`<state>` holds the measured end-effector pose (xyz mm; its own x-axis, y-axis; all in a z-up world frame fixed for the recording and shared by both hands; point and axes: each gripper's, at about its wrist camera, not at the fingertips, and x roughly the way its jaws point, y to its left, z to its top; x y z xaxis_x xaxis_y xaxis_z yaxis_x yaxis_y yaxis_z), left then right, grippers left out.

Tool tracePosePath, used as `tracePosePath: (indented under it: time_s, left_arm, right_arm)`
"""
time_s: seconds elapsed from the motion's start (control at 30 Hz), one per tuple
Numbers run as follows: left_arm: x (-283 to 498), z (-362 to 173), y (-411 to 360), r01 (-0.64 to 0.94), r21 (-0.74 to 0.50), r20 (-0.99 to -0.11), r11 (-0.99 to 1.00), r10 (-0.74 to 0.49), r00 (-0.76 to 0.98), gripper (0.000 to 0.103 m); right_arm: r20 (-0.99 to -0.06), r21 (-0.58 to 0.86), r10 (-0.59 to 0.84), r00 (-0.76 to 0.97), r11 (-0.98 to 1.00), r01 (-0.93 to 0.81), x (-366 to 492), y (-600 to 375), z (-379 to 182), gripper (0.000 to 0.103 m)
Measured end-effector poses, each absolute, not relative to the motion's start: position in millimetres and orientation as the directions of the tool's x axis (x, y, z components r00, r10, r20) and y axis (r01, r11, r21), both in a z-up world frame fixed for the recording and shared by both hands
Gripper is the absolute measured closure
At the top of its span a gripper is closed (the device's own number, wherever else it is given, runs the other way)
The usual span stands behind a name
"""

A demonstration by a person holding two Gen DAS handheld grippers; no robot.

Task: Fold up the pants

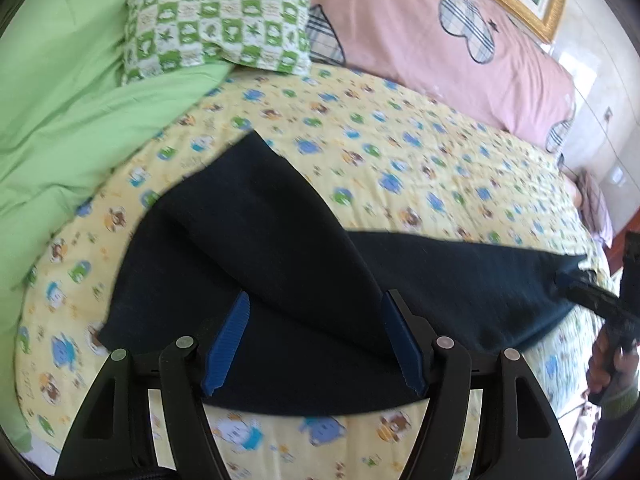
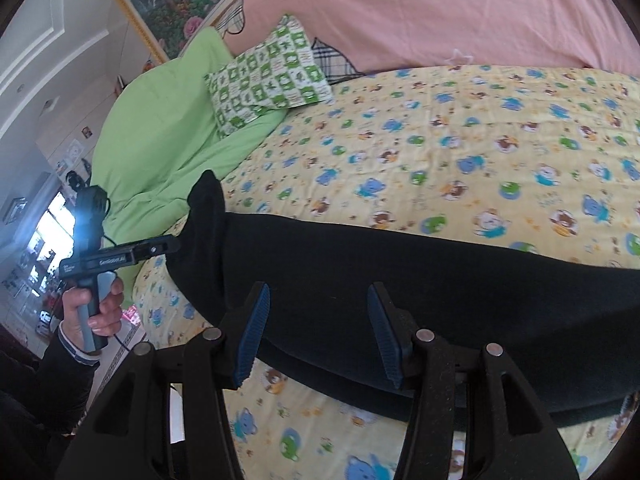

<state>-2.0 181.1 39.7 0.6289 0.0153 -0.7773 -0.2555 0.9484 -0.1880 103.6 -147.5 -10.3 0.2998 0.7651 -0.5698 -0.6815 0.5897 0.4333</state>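
Left claw (image 1: 314, 300) spread wide, right claw (image 2: 318, 292) half-spread, both empty above soft dark folded pants (image 1: 280, 248) on the yellow cartoon-print quilted bed (image 1: 400, 152).

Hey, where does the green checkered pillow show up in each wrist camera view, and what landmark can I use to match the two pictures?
Left wrist view: the green checkered pillow is at the top, left of centre, above the dark pants.
Right wrist view: the pillow is in the upper middle, left of centre, far beyond the pants.
Shared landmark: the plain green duvet, touching the pillow's left side in both.
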Motion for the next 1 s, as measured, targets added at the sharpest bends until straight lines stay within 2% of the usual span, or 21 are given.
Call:
tracePosePath:
  time_s: [0.17, 0.37, 0.67, 0.8, 0.83, 0.87, 0.9, 0.93, 0.97, 1.0]
  left_arm:
    - [13, 56, 207, -0.254, -0.121, -0.76, 0.96, 0.075, 0.645, 0.028]
    - [41, 63, 235, -0.183, -0.06, -0.776, 0.981, 0.069, 0.627, 0.026]
    - [80, 45, 259, -0.121, -0.102, -0.815, 0.987, -0.013, 0.58, 0.025]
    - [88, 38, 258, -0.092, -0.085, -0.819, 0.992, -0.017, 0.573, 0.027]
    - [89, 35, 257, -0.087, -0.077, -0.822, 0.993, -0.014, 0.57, 0.03]
    - [89, 32, 257, -0.083, -0.075, -0.824, 0.994, -0.015, 0.567, 0.042]
    - [89, 30, 256, -0.074, -0.074, -0.826, 0.995, -0.02, 0.563, 0.05]
    - [87, 28, 255, -0.067, -0.06, -0.827, 0.996, -0.012, 0.562, 0.065]
    - [85, 27, 254, -0.067, -0.042, -0.825, 0.997, 0.003, 0.565, 0.081]
    - [82, 27, 254, -0.065, -0.031, -0.822, 0.997, 0.012, 0.569, 0.086]
  right_arm:
    - [-0.563, 0.446, 0.789, 0.247, 0.542, -0.712, 99, -118, -6, 0.051]
    - [-0.567, 0.468, 0.808, 0.161, 0.477, -0.744, 95, -75, -9, 0.05]
    - [-0.581, 0.492, 0.813, 0.04, 0.39, -0.778, 88, 6, -18, 0.05]
    - [-0.621, 0.467, 0.784, 0.018, 0.388, -0.794, 88, 43, -31, 0.051]
    - [-0.638, 0.459, 0.77, 0.021, 0.402, -0.793, 90, 52, -36, 0.051]
    - [-0.653, 0.455, 0.757, 0.019, 0.412, -0.789, 92, 59, -42, 0.051]
    - [-0.662, 0.454, 0.749, 0.017, 0.419, -0.786, 94, 64, -47, 0.059]
    - [-0.668, 0.455, 0.744, 0.014, 0.424, -0.784, 94, 68, -50, 0.066]
    - [-0.671, 0.46, 0.741, 0.008, 0.425, -0.78, 96, 72, -53, 0.078]
    - [-0.668, 0.464, 0.744, 0.008, 0.424, -0.778, 97, 73, -54, 0.088]
